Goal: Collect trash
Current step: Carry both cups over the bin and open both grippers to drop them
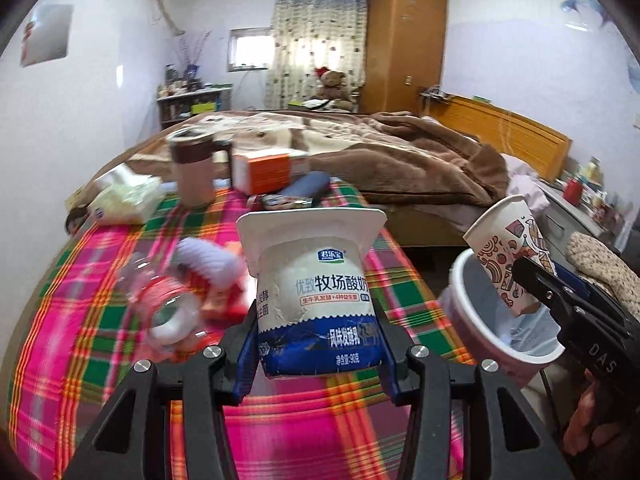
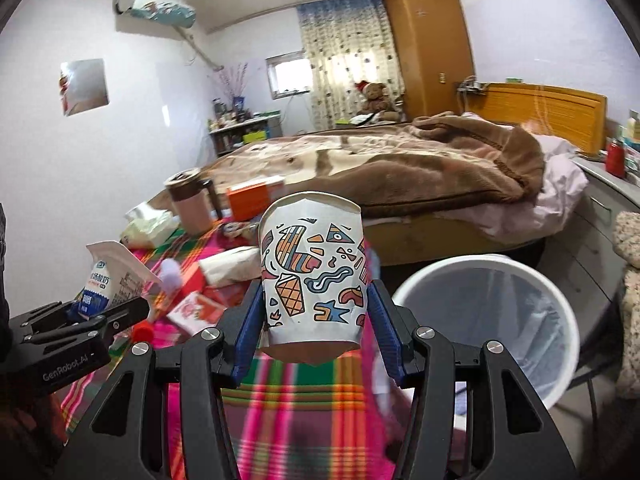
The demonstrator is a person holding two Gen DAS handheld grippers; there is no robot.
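The left gripper (image 1: 316,344) is clamping its blue pads on the lower body of a white and blue plastic yogurt cup (image 1: 316,300), which is standing upright between the fingers with its square white rim uppermost, lifted clear of the pink, green and orange plaid tablecloth (image 1: 100,320). The right gripper (image 2: 316,336) is squeezing a patterned paper cup (image 2: 314,272), also mouth up, its thin wall looking slightly dented near the rim. The white round waste bin lined with a pale plastic bag (image 2: 560,320) is sitting on the floor just past the table's edge, to the right of both tools and below them. In the left wrist view the paper cup is hanging right above the bin's rim (image 1: 472,320), so the right hand is judged the nearer one, while the yogurt cup is lying well to the left of the bin, over the table. Both cups' long axes are running roughly vertical, so a release over the opening should drop them base first. More clutter, including a clear plastic bottle (image 1: 160,300), is lying on the cloth.
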